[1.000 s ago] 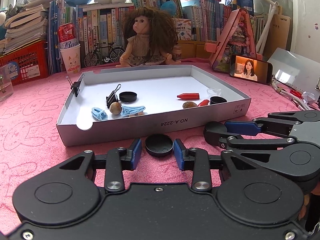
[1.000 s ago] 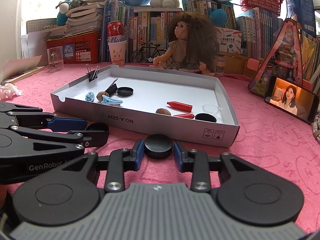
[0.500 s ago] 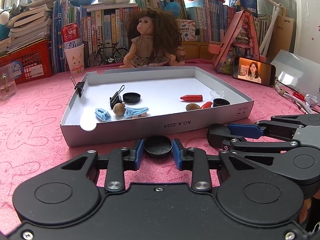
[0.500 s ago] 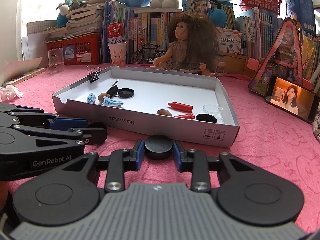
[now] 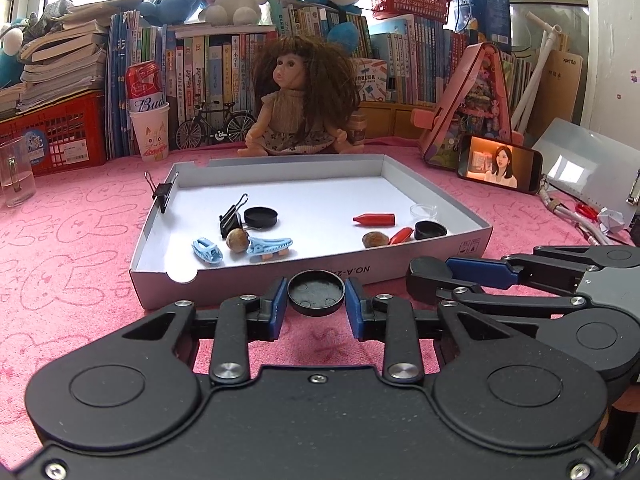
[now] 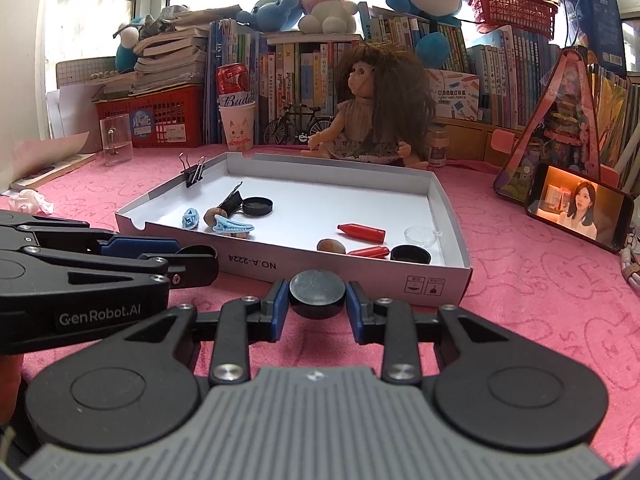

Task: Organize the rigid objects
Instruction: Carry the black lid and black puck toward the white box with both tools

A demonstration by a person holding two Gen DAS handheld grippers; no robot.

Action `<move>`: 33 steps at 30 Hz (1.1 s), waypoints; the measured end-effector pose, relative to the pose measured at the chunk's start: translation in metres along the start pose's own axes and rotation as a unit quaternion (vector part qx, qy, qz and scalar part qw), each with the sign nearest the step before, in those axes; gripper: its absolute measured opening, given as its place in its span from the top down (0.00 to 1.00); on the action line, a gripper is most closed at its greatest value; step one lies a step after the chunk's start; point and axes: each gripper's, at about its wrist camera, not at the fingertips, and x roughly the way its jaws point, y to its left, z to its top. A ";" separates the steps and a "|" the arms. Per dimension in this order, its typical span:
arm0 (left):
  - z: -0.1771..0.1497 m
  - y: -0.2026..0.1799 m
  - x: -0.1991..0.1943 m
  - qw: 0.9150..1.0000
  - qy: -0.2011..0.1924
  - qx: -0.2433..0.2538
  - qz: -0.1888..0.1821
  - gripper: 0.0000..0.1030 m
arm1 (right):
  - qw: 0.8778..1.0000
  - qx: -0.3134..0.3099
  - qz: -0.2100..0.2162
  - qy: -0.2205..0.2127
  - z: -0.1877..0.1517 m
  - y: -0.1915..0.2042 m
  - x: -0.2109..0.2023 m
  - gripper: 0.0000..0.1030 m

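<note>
The left gripper (image 5: 316, 307) pinches a black cap (image 5: 316, 293), hollow side up; the right gripper (image 6: 318, 307) pinches a second black cap (image 6: 317, 294), flat side up. A second ago both caps lay on the pink cloth (image 5: 72, 248) between slightly wider jaws; the pads have since closed onto them, and the caps now appear raised a little against the near wall of the box (image 5: 400, 270). Judgement: both pickups are secured, and delivery into the box is the step pending. The shallow white box sits just ahead of both grippers. Its left part holds two blue clips (image 5: 267, 245), a nut (image 5: 237, 239), a black binder clip (image 5: 232, 218) and a black lid (image 5: 260, 216). Its right part holds two red caps (image 5: 374, 219), a second nut (image 5: 375, 239), a black ring-shaped cap (image 5: 430, 229) and a clear dish (image 5: 424, 210). Another binder clip (image 5: 162, 196) grips the left wall.
</note>
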 end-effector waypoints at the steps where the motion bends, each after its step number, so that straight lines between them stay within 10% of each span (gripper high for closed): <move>1: 0.001 0.000 -0.002 1.000 -0.003 0.000 0.000 0.71 | 1.000 0.000 0.001 -0.001 0.001 0.000 -0.001 0.64; 33: 0.020 0.012 0.008 1.000 -0.012 -0.010 0.023 0.71 | 1.000 0.022 -0.009 -0.006 0.015 -0.009 0.002 0.64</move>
